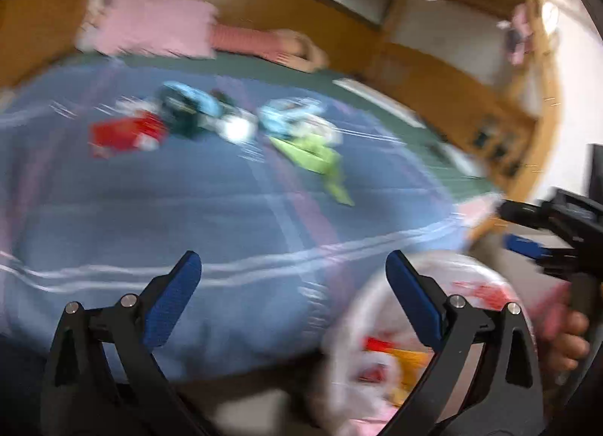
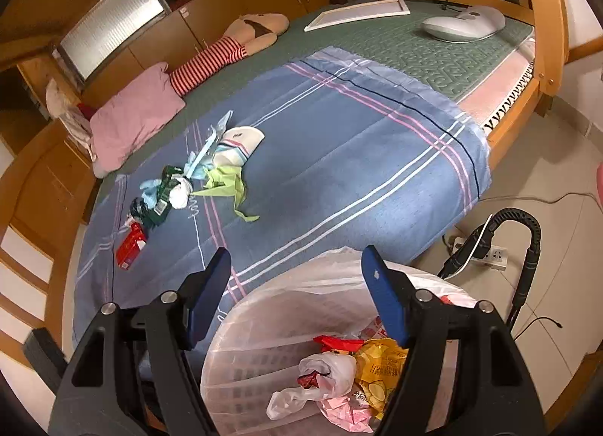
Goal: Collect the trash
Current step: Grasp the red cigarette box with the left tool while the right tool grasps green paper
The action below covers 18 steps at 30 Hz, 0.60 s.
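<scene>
Trash lies in a heap on the blue striped blanket: a red box, a dark green wrapper, a white crumpled tissue, a lime green paper and a white and blue packet. The blurred left wrist view shows the red box and the green paper far ahead. My left gripper is open wide over the blanket's near edge, holding nothing. My right gripper stands open and holding nothing above a bin lined with a white plastic bag, which holds a yellow snack bag and other wrappers.
A pink pillow, a striped plush toy, a white board and a grey-white device lie on the bed. A power strip and black cables sit on the tiled floor at right. A wooden frame surrounds the bed.
</scene>
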Available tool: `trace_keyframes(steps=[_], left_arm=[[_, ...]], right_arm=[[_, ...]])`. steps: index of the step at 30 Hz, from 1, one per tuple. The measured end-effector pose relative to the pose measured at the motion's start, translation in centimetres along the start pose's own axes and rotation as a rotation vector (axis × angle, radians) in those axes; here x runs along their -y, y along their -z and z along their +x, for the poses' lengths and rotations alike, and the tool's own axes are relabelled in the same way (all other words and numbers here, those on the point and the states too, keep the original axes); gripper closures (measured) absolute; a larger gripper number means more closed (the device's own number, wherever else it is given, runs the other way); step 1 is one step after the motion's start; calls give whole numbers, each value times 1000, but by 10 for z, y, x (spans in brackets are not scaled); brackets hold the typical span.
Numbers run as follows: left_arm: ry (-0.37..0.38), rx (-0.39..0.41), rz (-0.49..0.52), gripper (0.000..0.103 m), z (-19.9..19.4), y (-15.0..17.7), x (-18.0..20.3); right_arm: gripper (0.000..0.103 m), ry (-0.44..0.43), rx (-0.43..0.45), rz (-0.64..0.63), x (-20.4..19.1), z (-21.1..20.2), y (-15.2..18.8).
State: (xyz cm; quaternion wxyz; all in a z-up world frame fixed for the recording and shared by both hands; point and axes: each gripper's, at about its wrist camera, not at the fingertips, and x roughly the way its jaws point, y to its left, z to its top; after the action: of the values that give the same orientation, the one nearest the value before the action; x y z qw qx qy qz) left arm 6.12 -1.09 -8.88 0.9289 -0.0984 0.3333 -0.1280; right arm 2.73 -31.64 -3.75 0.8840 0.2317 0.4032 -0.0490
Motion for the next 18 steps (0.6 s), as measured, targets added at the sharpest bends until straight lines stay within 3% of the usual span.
trace_keyframes(steps=[2,5,8,9,10,12,14,16,18], left_arm=[[-101,55,3,5,-8,-18,-13],[-186,145,-12,5,-15,-58,-50],[-420,119,-62,5,2,-97,-106],[-522,100,-139,5,10,-108,-137],[-551,89,-193,5,15,-113,-156],[-554,44,-363,6,26,-122,-202],[-480,43,-474,6,34,-130,-224],[-407,44,-480,6,48,-143,-228],[-317,20,-381,5,73,-156,-219]], right_arm=[[32,-3,-9,-17,-4,5,0],[32,-13,-34,-49,-11,16,2],[32,-18,-60,-55,-16,30,5],[32,-18,-72,-55,-17,36,6],[32,-18,-82,-54,-19,40,6],[32,-23,-109,-50,-23,51,5],[32,-24,-118,-63,-28,58,2],[32,-22,-116,-71,-34,63,-3],[32,-35,-115,-63,-36,66,-8]])
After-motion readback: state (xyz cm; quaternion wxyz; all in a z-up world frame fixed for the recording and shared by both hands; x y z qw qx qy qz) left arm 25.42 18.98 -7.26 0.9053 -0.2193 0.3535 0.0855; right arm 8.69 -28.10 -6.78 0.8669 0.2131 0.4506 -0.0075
